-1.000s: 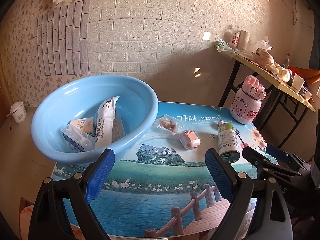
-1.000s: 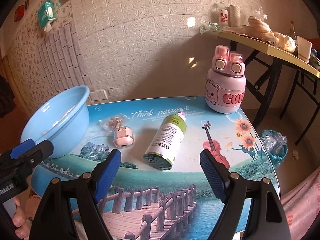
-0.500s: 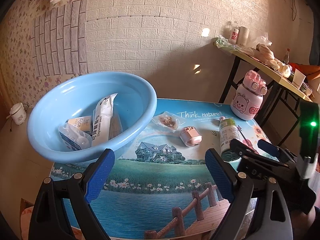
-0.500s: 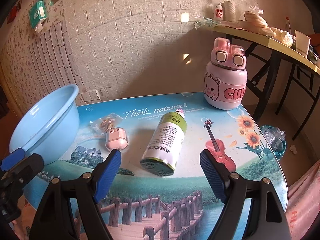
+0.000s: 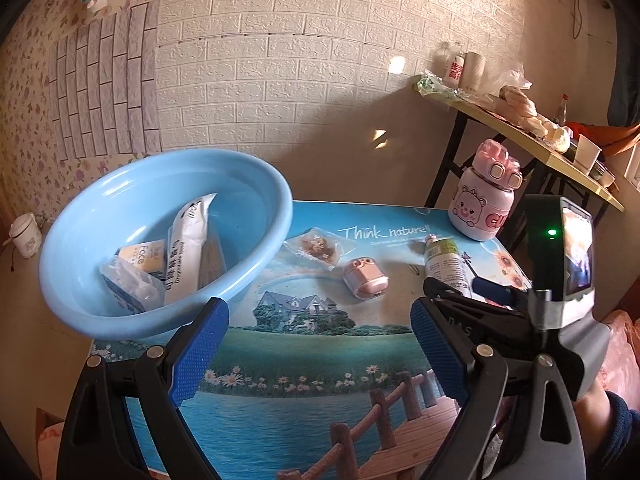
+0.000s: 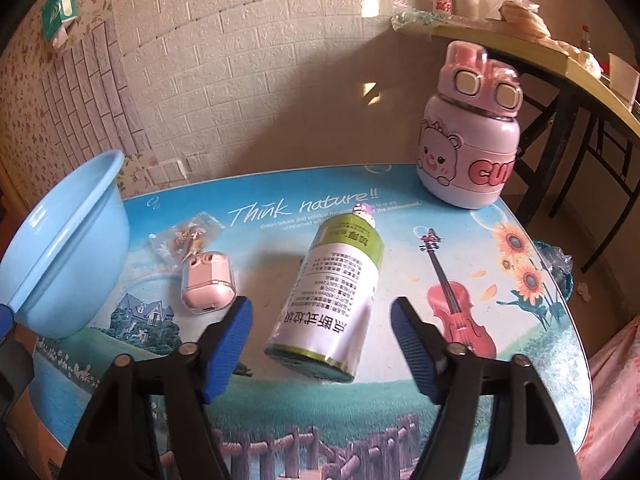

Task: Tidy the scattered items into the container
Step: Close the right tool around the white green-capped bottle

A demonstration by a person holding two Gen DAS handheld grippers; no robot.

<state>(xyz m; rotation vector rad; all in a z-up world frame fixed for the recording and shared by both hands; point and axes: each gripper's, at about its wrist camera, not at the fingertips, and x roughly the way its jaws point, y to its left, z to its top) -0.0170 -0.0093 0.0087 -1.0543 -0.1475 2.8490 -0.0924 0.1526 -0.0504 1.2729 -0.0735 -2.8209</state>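
The right gripper point(image 6: 320, 344) hangs spread wide, empty, around the green-labelled can point(image 6: 332, 292) lying at frame centre on the surface point(image 6: 520, 380). It looks rigid, smooth, likely to roll; clamp mid-body. The left gripper point(image 5: 316, 352) gapes empty below the blue basin point(image 5: 260, 256), at left.

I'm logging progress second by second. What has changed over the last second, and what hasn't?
The right tongs have moved forward and down toward the lying green-labelled bottle, whose base now sits between the open fingers, not yet gripped. The left tongs stayed open and empty. The blue basin, the pink case, the clear packet and the pink bear bottle have not moved.
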